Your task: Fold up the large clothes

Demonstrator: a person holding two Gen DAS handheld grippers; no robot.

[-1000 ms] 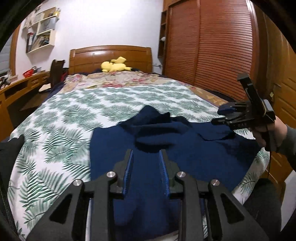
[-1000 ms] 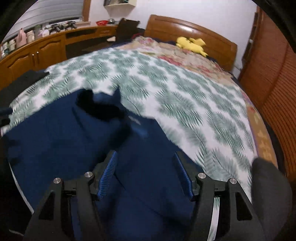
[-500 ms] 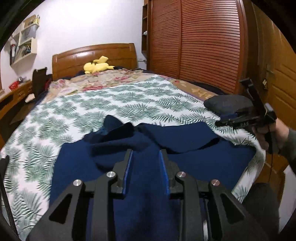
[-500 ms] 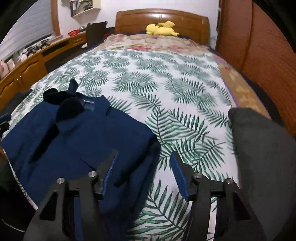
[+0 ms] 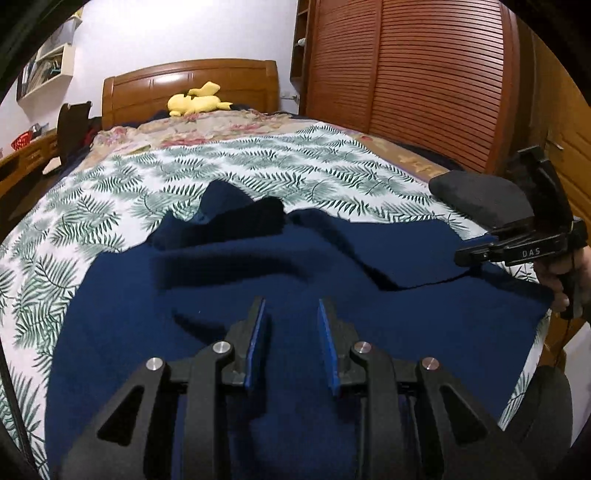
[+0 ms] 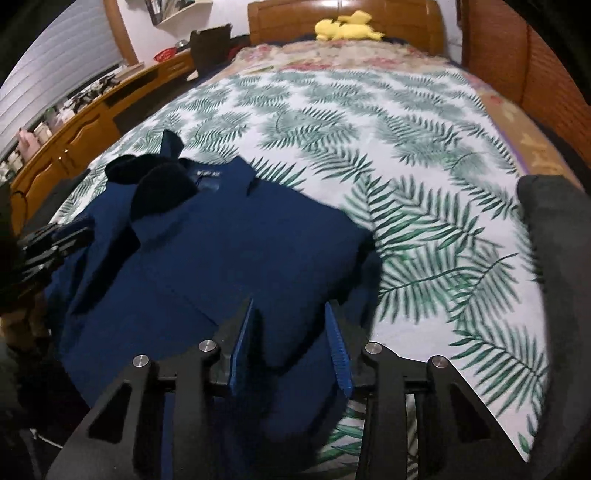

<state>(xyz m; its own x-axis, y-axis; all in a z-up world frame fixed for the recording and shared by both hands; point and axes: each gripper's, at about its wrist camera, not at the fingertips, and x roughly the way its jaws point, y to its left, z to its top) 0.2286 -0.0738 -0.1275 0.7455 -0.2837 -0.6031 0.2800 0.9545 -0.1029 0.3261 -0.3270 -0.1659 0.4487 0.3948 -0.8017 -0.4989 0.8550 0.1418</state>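
While the dark navy cloth garment [image 6: 229, 258] lies on the leaf-patterned bed [image 6: 406, 122], the right claw [image 6: 290, 343] is closing over its edge; the left claw [image 5: 291, 343] stands released above it.

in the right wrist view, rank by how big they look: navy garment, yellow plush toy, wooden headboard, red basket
1. navy garment, by far the largest, though it lies nearest the camera
2. wooden headboard, partly cut off by the picture's edge
3. yellow plush toy
4. red basket, smallest; it sits far off, so its true size is unsure

right gripper [image 6: 290, 325] closing over navy garment [image 6: 221, 251], leaf-print bedspread [image 6: 369, 122]
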